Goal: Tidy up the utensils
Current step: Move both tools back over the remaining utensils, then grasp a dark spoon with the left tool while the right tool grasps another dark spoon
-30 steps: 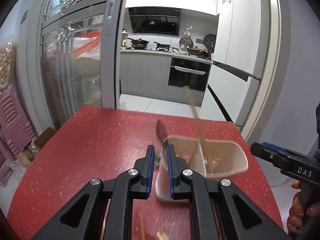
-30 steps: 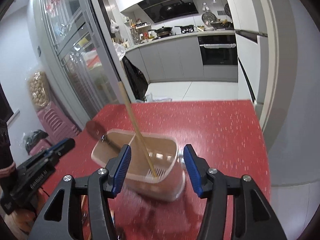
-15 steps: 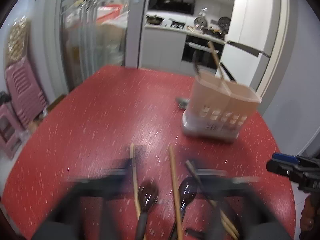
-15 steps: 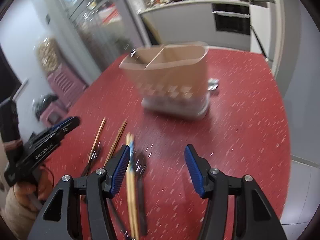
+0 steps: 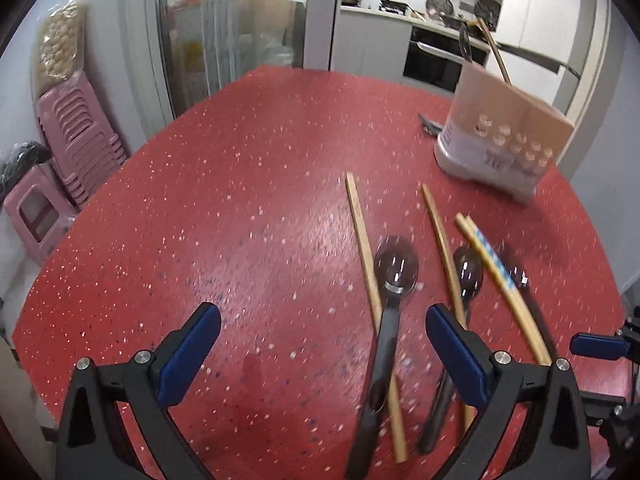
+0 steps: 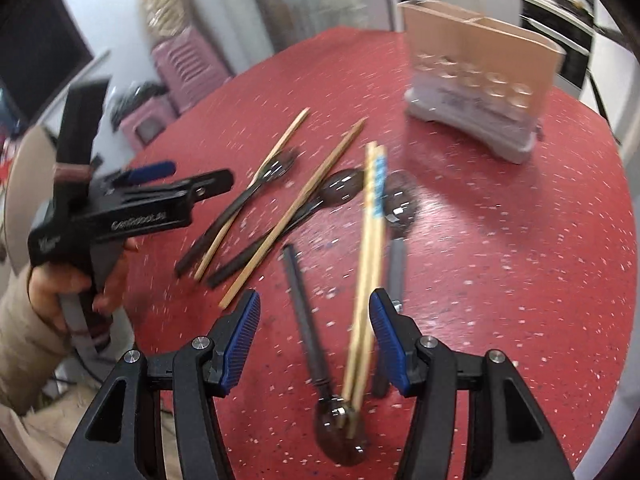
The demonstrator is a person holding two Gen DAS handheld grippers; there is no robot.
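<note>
Loose utensils lie on the red table: single wooden chopsticks, a chopstick pair with a blue band, and dark spoons. The beige utensil holder stands at the far right with a spoon and a chopstick upright in it. My left gripper hovers wide open over the near spoon's handle, touching nothing. My right gripper is open at middle width above the banded pair and a dark spoon handle, holding nothing. The left gripper also shows in the right wrist view, in a person's hand.
A small dark object lies beside the holder. Stacked pink stools and glass cabinet doors stand past the table's left edge. A kitchen opens behind. The table's near edge is close under both grippers.
Both grippers drew back from the holder and dropped toward the loose utensils. The left gripper let go of the spoon in the holder and opened wide. The right gripper's width stayed the same.
</note>
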